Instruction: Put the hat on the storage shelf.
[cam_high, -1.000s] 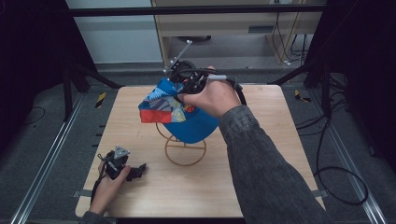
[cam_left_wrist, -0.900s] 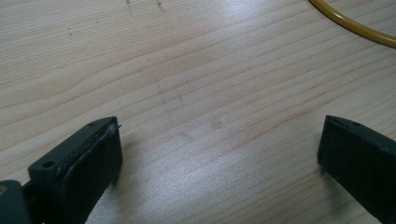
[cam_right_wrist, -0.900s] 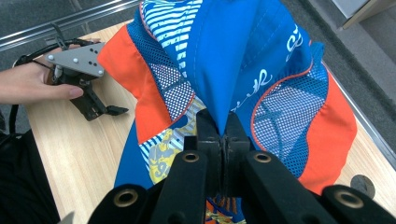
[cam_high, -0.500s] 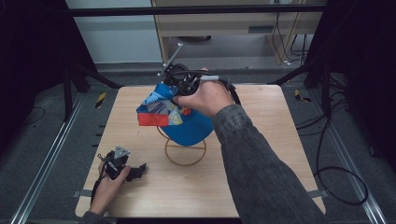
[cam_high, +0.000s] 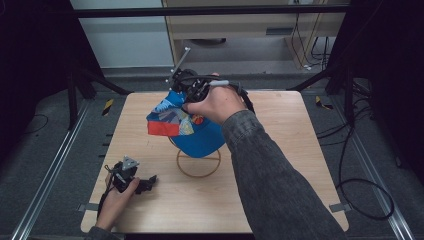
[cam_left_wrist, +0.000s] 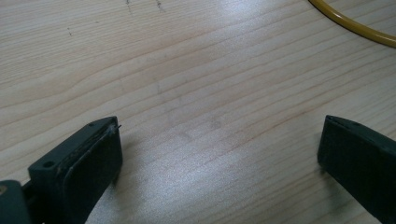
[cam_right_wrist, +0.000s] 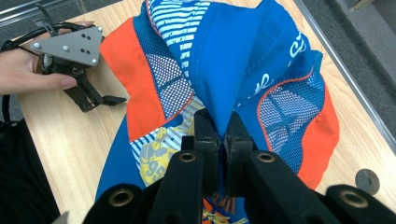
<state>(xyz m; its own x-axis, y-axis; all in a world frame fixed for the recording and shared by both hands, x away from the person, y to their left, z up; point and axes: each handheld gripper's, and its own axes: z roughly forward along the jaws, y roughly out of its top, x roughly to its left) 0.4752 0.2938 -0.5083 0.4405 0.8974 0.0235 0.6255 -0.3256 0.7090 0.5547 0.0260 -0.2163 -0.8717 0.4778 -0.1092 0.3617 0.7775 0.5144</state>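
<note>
The right gripper (cam_right_wrist: 223, 135) has its jaws clenched on a fold of the blue cap (cam_right_wrist: 224, 70), pinching the fabric tight between the pads. The cap hangs from the jaws above the desk (cam_high: 280, 165), its orange brim (cam_high: 163, 128) pointing away to one side, with a yellow ring (cam_high: 198, 163) lying on the wood right beneath it. Well apart from all that, the left gripper (cam_high: 145, 182) rests low on the desk with its jaws released, bare wood between them.
</note>
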